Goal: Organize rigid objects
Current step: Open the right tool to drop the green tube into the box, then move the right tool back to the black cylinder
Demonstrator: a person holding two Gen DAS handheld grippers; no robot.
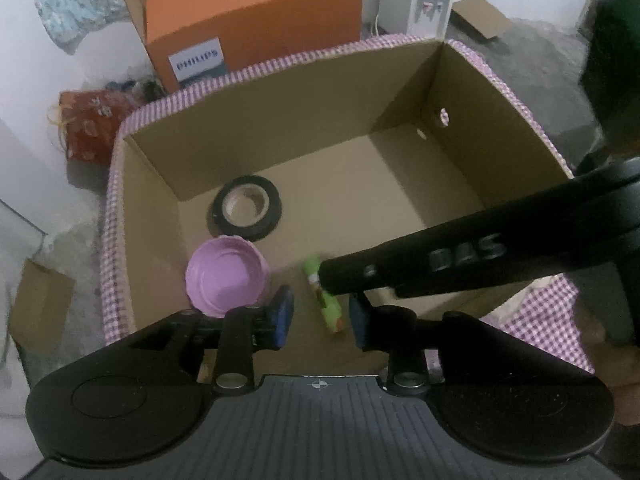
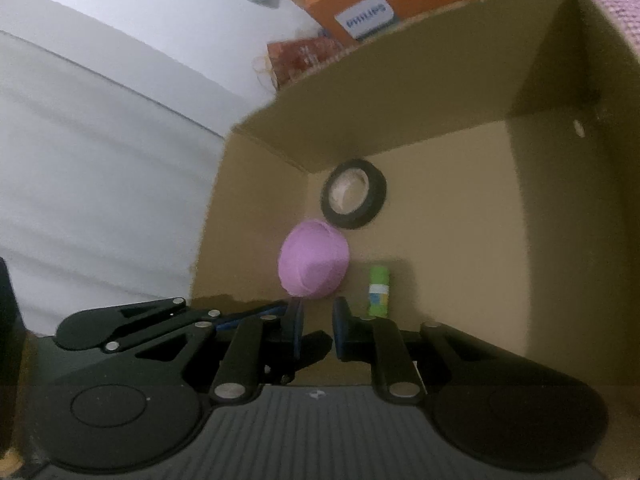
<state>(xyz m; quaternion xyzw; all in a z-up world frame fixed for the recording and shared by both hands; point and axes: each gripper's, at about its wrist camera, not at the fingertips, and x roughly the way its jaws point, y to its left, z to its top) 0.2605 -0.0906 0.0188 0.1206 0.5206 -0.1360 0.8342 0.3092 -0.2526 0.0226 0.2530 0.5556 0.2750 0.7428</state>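
**Three small items on the floor of the open carton, both grippers poised above it**

At the far left of the left wrist view, a small brown cardboard piece (image 1: pixel 42 306) lies on the pale floor, with a red patterned bag (image 1: pixel 94 124) further back. Behind that stands an orange Philips box (image 1: pixel 256 20), its flaps open.

The middle is filled by a cardboard carton (image 1: pixel 280 120) whose outer rim is wrapped in pink checked cloth. On its floor, near the left wall, a black tape roll (image 1: pixel 246 213) lies flat. Just in front of it, almost touching, sits a pink bowl (image 1: pixel 227 278), tipped so its hollow faces the camera. To the right of the bowl, a short way apart, a green glue stick (image 1: pixel 327 304) lies on its side.

The left gripper (image 1: pixel 320 314) hangs over the carton's near edge with its blue-padded fingers (image 1: pixel 282 312) parted a little and nothing pinched; the glue stick shows in the gap, lower down on the floor, untouched by the pads.

From the right, the black body of the right gripper reaches in across the carton, its tip covering the glue stick's far end. In its own view the right gripper (image 2: pixel 318 320) holds its fingers (image 2: pixel 296 324) only slightly apart, gripping nothing, with the bowl (image 2: pixel 314 264) just beyond the tips, the glue stick (image 2: pixel 378 290) to the right and the tape roll (image 2: pixel 354 193) further back.
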